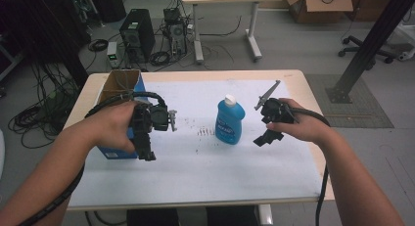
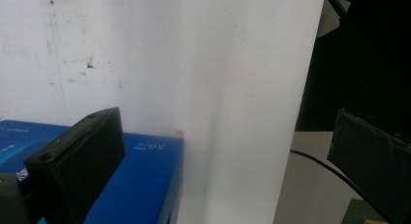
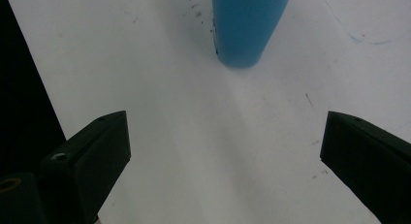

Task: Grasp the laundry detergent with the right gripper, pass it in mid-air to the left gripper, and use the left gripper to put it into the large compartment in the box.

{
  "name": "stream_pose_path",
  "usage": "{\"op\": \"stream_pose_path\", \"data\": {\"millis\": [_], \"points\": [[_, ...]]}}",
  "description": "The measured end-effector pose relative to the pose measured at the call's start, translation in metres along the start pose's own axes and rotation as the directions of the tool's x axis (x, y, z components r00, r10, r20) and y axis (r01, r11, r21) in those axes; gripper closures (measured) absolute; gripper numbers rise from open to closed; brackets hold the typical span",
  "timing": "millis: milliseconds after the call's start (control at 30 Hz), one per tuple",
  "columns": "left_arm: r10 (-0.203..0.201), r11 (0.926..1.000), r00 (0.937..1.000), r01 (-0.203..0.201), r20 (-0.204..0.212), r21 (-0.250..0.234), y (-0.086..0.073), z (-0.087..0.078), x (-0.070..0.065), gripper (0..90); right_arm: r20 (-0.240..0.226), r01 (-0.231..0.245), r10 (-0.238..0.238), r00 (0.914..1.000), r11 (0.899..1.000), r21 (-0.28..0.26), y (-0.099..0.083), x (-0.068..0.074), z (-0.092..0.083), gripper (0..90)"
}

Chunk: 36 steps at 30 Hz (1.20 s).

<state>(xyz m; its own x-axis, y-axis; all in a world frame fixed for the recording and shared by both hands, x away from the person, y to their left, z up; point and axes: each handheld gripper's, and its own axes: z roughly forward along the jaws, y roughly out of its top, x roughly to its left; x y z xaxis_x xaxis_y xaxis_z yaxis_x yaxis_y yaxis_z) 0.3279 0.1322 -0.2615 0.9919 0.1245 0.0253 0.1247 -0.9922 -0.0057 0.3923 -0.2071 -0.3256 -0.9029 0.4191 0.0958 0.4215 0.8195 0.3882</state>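
A light wooden table [image 1: 298, 81] carries a white sheet [image 1: 195, 172] that covers most of its top, short of the far edge and the two side edges. At the left edge of the sheet stands an open blue cardboard box [image 1: 117, 84], its flaps up; its blue side also shows low in the left gripper view [image 2: 145, 180], just beside one jaw.

Near the middle of the sheet, a little toward the far edge, a blue bottle [image 1: 229, 122] with a white cap [image 1: 229, 100] stands upright. A patch of small dark marks [image 1: 203, 132] lies on the sheet just to its left.

The left gripper [image 1: 147, 150] hangs over the sheet at the near right corner of the box, well apart from the bottle, jaws pointing down and spread wide with nothing between them. The right gripper [image 1: 266, 137] is held just to the right of the bottle, close but not touching. In the right gripper view its jaws stand wide apart and empty above bare sheet, and the bottle's base [image 3: 247, 27] lies ahead of them, near the centre line and beyond the tips.
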Motion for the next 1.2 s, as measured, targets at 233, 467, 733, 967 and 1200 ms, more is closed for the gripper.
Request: {"op": "stream_pose_path", "data": {"millis": [233, 467, 733, 967, 1200], "points": [[0.004, 1.0000, 1.0000, -0.004, -0.001, 0.004, -0.002, 0.000, 0.000, 0.2, 0.011, -0.002, 0.003, 0.9999, 0.998, -0.066, -0.005, 0.000, 0.009, 3.8], [0.004, 1.0000, 1.0000, -0.004, 0.000, 0.003, -0.003, 0.001, 0.000, 0.2, -0.016, -0.009, 0.006, 0.9999, 0.986, -0.165, -0.014, -0.001, 0.022, 3.3], [0.004, 0.9999, 1.0000, -0.004, 0.006, 0.010, -0.003, 0.003, -0.001, 0.1, -0.050, -0.019, 0.006, 0.9987, 0.967, -0.255, -0.017, -0.001, 0.031, 3.2], [0.003, 0.9999, 1.0000, -0.003, 0.004, 0.010, -0.003, 0.002, -0.002, 0.2, -0.042, -0.031, 0.020, 0.9989, 0.956, -0.291, -0.019, -0.002, 0.037, 3.2], [0.003, 0.9999, 1.0000, -0.003, 0.007, 0.012, -0.003, 0.004, -0.002, 0.2, -0.036, -0.049, 0.039, 0.9986, 0.947, -0.317, -0.022, -0.004, 0.045, 3.0]]}}
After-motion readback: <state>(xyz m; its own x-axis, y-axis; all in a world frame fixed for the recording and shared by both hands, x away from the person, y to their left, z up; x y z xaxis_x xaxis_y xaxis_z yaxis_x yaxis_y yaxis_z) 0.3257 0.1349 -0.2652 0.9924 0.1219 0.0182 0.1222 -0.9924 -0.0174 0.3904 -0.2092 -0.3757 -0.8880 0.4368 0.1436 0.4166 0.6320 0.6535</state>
